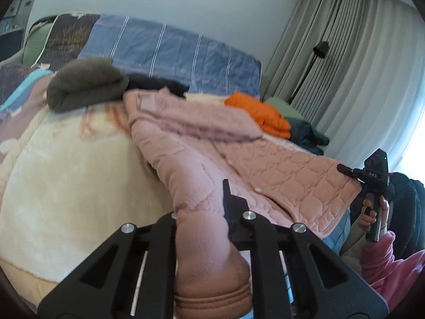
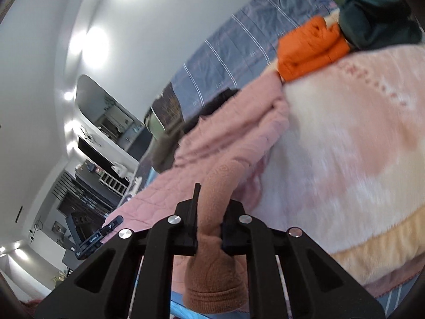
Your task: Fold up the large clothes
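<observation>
We hold the pink quilted garment [image 1: 212, 143] over the bed [image 1: 66, 172].
It lies spread across the cream blanket; our left gripper [image 1: 202, 212] and right gripper [image 2: 209, 228] are each clamped on one cuff.

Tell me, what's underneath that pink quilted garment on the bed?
The pink quilted garment lies on a cream fleece blanket. Whatever sits beneath its middle is covered.

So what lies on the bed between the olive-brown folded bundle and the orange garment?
In the left wrist view, between the olive-brown bundle and the orange garment lie a black garment and the pink quilted jacket's upper part.
</observation>
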{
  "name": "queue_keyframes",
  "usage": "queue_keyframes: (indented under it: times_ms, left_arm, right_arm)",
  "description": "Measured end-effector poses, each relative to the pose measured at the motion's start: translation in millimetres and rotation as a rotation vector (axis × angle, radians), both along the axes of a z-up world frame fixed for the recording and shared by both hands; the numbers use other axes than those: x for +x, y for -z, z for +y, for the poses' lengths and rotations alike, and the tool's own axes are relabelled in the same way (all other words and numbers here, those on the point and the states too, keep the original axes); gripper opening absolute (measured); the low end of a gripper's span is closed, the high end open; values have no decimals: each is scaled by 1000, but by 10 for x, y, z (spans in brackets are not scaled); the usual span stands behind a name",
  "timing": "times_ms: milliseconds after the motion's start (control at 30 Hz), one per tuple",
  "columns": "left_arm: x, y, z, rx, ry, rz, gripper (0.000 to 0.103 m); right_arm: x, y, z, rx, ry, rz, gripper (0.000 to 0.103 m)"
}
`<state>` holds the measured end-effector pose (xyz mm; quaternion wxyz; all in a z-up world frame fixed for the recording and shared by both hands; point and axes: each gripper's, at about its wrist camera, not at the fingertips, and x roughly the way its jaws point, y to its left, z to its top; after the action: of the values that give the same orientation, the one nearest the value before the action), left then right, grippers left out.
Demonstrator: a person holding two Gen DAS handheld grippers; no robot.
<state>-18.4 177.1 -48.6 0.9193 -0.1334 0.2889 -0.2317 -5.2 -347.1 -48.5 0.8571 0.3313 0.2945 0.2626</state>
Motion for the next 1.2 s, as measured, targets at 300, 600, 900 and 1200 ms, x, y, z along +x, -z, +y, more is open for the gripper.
queue_keyframes:
  times_ms: [300,600,900,1200]
  left_arm:
    - [-55,457,-57,83,11,136,21]
    - [-38,1097,88,38,-3,311,69]
    - [7,863,-140,-26,84,270,14]
    - [-580,-648,-222,36,62,-193,10]
  right_arm:
    - [-24,533,-67,-75,34,143,14]
    - [-195,1120,-151,0,-17,249,48]
    - [-74,748,72,0,-77,188,11]
    - [-594,-584,-182,55,-5,-195,9]
